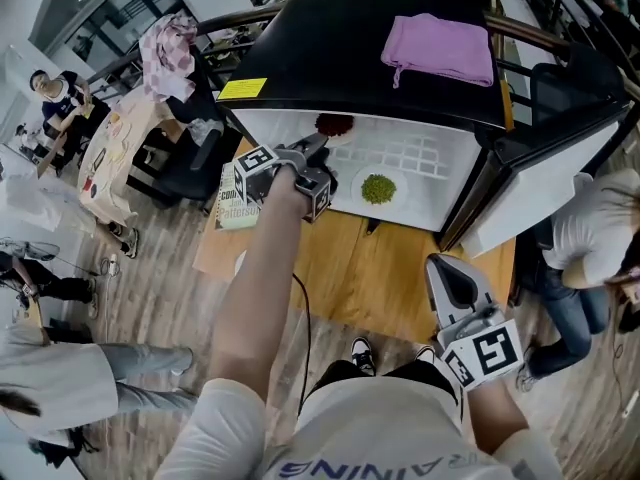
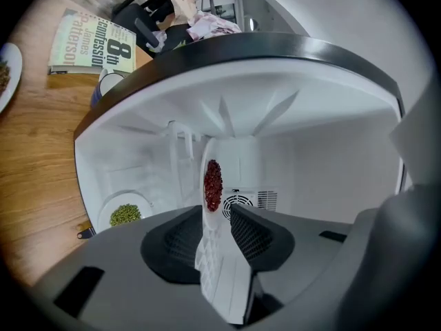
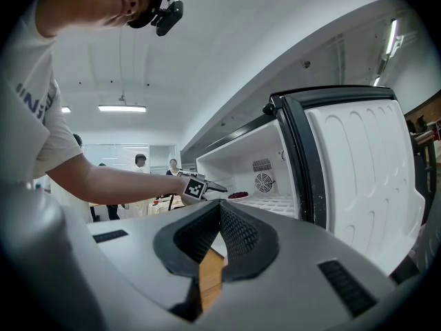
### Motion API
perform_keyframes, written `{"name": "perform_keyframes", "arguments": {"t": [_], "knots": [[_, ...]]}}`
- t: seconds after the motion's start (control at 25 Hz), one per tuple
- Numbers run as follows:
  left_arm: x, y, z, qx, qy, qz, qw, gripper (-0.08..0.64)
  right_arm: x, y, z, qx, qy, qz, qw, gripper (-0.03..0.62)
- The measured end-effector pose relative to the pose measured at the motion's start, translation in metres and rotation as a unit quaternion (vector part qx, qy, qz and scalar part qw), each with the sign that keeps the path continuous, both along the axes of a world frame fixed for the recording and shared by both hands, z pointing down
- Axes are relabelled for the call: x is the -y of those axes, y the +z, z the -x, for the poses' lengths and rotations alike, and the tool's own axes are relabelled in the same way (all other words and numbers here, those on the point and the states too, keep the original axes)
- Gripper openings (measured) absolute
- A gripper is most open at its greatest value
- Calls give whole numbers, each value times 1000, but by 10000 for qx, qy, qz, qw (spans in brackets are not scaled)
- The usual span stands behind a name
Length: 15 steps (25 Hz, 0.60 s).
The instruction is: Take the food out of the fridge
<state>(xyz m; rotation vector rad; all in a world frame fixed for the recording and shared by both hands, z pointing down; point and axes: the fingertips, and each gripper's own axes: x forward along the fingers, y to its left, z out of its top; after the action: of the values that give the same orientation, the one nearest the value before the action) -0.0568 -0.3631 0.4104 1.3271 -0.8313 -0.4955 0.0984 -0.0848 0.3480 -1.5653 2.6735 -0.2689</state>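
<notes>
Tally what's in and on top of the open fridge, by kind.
plates of food, inside: 2 (plate of red food, plate of green food)
purple cloth, on top: 1
yellow sticker, on top: 1
Total: 4

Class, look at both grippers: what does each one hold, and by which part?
The left gripper holds the white plate of red food by its near rim, pinched edge-on between the pads. The right gripper holds nothing.
</notes>
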Motion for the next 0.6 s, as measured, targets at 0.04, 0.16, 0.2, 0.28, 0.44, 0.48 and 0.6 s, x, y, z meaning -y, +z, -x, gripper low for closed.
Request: {"name": "perform_keyframes", "arguments": {"t": [0.04, 0.16, 0.2, 0.28, 0.44, 0.48, 0.6], "knots": [[0, 0, -1, -11, 1, 61, 10000, 120, 0, 0, 1, -1, -16, -8, 10000, 18], [0, 5, -1, 104, 23, 247, 9996, 118, -1, 0, 3, 7, -69, -21, 10000, 18], [-1, 8, 0, 196, 34, 322, 9993, 97, -2, 0, 3, 8, -86, -21, 10000, 18], [-3, 14, 2, 313, 19, 422, 9986, 10, -3, 1, 4, 5, -115, -21, 9999, 18], [-3, 14, 4, 224, -54, 327, 9992, 8, -4, 2, 6, -16, -166, -1, 9999, 18], [-4, 12, 4, 220, -53, 279, 9994, 8, -4, 2, 6, -27, -180, 7, 9998, 18], [-5, 8, 5, 190, -37, 175, 9997, 6, -6, 3, 9, -45, -211, 22, 9998, 18]]}}
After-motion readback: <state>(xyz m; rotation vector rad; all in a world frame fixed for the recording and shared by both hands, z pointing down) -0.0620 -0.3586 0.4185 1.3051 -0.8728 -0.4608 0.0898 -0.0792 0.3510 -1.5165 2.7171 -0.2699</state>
